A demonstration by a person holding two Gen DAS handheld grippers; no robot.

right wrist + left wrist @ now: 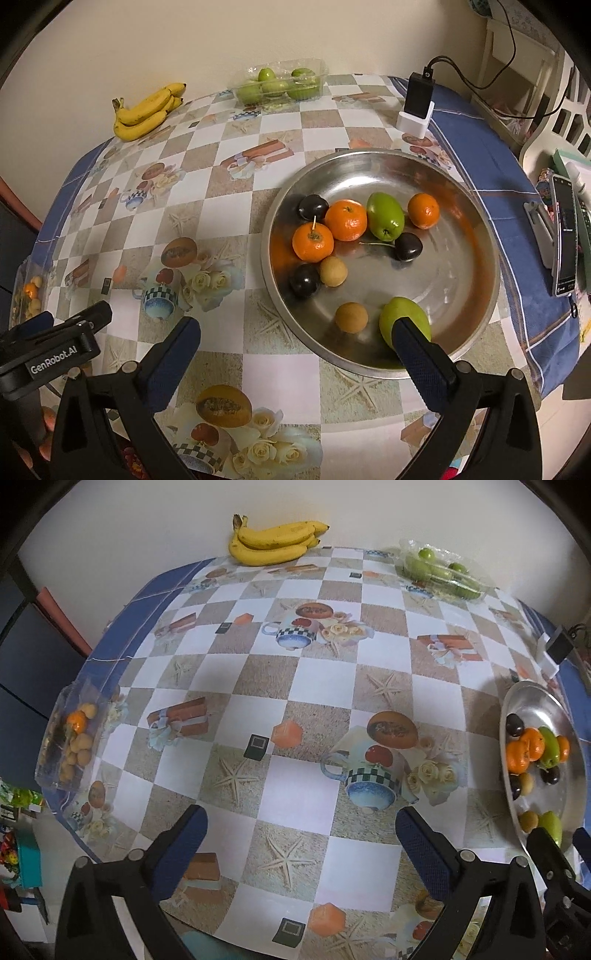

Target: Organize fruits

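A round metal bowl point(476, 206) on the checked tablecloth holds several fruits: tangerines point(345, 219), dark plums point(313, 207), small tan fruits point(333, 271) and two green ones point(384, 216). My right gripper point(295, 328) hovers open over the bowl's near left rim; its right fingertip covers part of the nearer green fruit point(400, 312), and nothing is between the pads. My left gripper point(301, 821) is open over bare tablecloth, left of the bowl point(535, 701). Bananas point(273, 542) lie at the far edge. A clear tray of green fruits point(443, 572) sits at the far right.
A clear box point(70, 738) of small tan fruits and a tangerine sits at the table's left edge. Behind the bowl stands a black charger point(417, 96) in a white dock. A phone point(563, 236) on a stand is past the table's right side.
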